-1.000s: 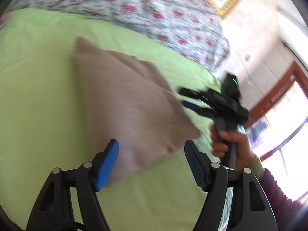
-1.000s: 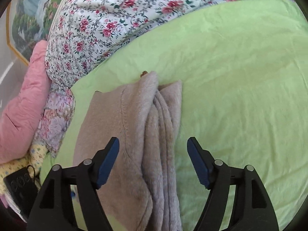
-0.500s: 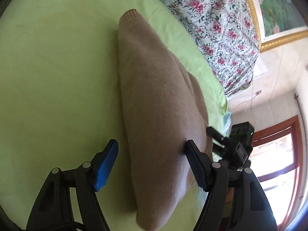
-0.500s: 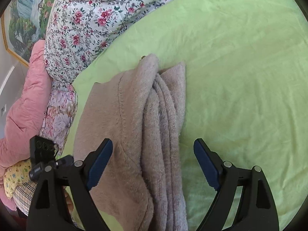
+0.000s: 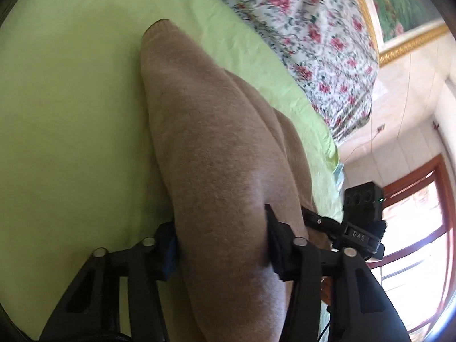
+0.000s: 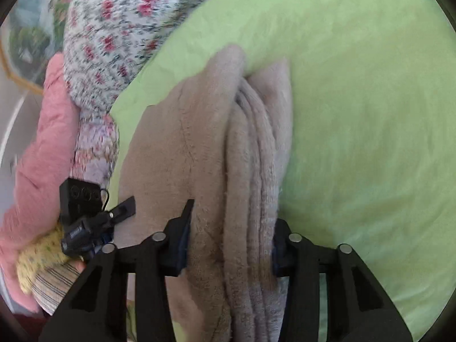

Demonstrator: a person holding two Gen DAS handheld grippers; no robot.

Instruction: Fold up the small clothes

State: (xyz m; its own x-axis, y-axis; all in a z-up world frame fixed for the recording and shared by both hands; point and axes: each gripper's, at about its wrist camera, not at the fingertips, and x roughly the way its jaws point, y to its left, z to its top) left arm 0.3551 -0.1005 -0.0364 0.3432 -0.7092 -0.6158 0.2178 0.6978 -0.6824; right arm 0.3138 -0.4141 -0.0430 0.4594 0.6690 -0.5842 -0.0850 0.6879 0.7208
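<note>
both jaws had just been closing, garment between them on each side. left hand-held gripper (image 5: pixel 221 245) clamped on the near end of the tan fleece garment (image 5: pixel 211 148), pads pressed into the smooth outer fold. right hand-held gripper (image 6: pixel 230 239) pinched the stacked layered edges at the same near end, just beside the left one. my read: two grips side by side keep the layers together for a lift or another fold. garment lay lengthwise on the bed's green sheet (image 5: pixel 62 108), partly folded. floral duvet (image 5: pixel 307 28) behind it, pink quilt (image 6: pixel 37 148) at the side. gold-framed picture (image 5: pixel 404 14) on the wall, wood-framed window (image 5: pixel 427 228) beyond the bed.
</note>
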